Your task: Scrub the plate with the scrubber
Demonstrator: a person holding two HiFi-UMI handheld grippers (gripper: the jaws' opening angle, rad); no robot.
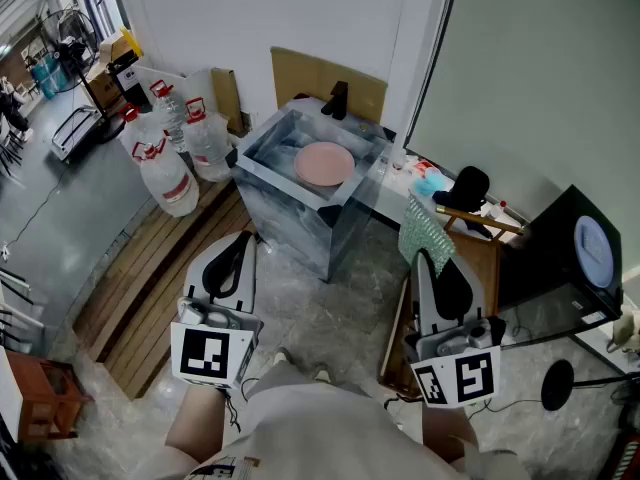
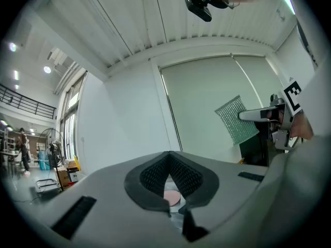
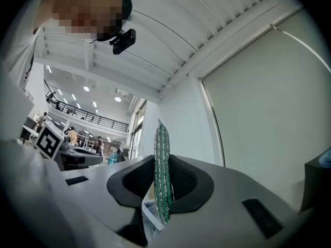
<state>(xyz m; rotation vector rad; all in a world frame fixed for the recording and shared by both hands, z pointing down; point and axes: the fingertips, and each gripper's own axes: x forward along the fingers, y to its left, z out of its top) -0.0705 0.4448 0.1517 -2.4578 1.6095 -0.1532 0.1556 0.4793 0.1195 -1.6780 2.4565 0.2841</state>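
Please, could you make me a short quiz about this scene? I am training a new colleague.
1. True or false: the left gripper holds the scrubber.
2. Where does the pink plate lie? A) in the marbled basin B) on the floor C) on a chair
3. Fill in: the right gripper is shut on the ____.
Key: 1 false, the left gripper is shut on nothing; 2 A; 3 scrubber.

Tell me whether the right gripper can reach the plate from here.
Probably not from here: the right gripper, shut on the scrubber, is held well short of the sink. But the plate lies uncovered in it, so a step forward should do.
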